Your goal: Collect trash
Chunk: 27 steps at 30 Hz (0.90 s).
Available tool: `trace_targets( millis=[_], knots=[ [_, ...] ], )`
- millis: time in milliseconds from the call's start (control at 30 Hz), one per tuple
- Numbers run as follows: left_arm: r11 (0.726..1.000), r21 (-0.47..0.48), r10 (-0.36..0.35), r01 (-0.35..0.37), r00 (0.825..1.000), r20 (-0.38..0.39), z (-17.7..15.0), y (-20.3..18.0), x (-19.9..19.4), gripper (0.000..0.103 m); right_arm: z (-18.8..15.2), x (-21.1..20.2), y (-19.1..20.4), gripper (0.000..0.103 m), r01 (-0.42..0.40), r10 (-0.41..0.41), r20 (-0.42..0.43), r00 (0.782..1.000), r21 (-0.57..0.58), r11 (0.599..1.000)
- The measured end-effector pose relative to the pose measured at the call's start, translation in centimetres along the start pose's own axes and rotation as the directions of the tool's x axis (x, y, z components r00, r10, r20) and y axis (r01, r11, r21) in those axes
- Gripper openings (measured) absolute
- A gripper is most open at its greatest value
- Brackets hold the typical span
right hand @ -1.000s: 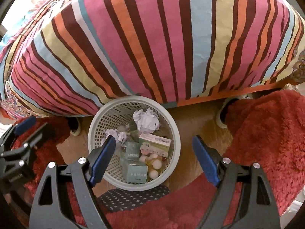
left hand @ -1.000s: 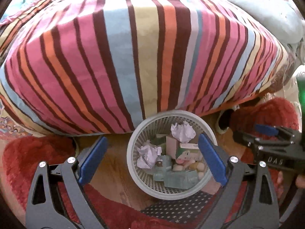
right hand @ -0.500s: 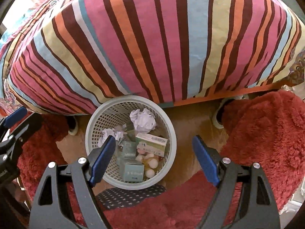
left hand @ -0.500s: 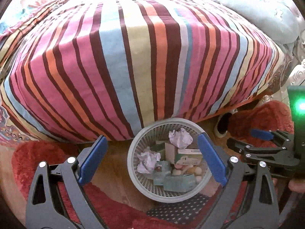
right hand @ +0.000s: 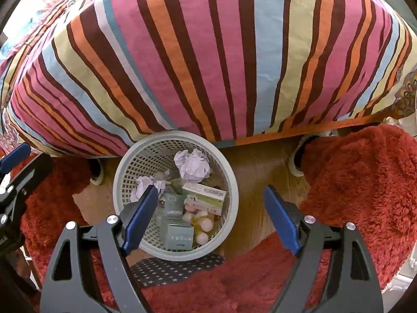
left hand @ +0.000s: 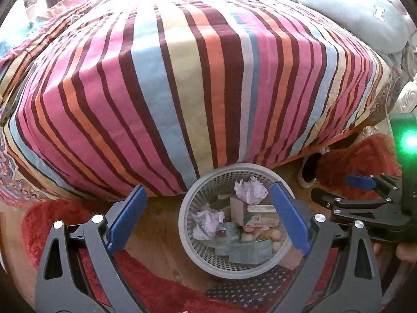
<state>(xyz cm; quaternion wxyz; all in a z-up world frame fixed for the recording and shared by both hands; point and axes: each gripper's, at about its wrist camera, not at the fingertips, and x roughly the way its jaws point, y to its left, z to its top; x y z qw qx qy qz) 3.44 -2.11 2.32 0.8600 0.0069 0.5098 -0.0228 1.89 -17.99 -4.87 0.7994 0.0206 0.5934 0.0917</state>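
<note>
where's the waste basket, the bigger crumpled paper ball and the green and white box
waste basket [right hand: 235,182]: right wrist view, right side of rim
crumpled paper ball [right hand: 192,165]: right wrist view, its middle
green and white box [right hand: 204,195]: right wrist view, top face

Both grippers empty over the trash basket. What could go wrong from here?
1. The basket stands tight against the overhanging striped bedcover; lifting it may snag the fabric.
2. It is light and perforated, and a crumpled paper ball lies near the top; a one-sided pinch on the rim could tip it and spill.
3. The left gripper and right gripper hang open close together; both reaching for the rim could collide.
</note>
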Motion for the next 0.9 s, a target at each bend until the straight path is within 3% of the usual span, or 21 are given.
trace_targets(
  millis=[533,900],
  knots=[
    [0.998,0.031,0.049,-0.050,0.998,0.048,-0.4,-0.5,-0.9,0.093,-0.6,0.6,0.1,0.079,-0.002,0.002,-0.012,1.000,0.000,1.000],
    [1.000,-0.006,0.022,-0.023,0.999,-0.027,-0.6,0.2,0.6,0.093,-0.4,0.4,0.1,0.079,0.009,-0.009,-0.003,1.000,0.007,1.000]
  ],
)
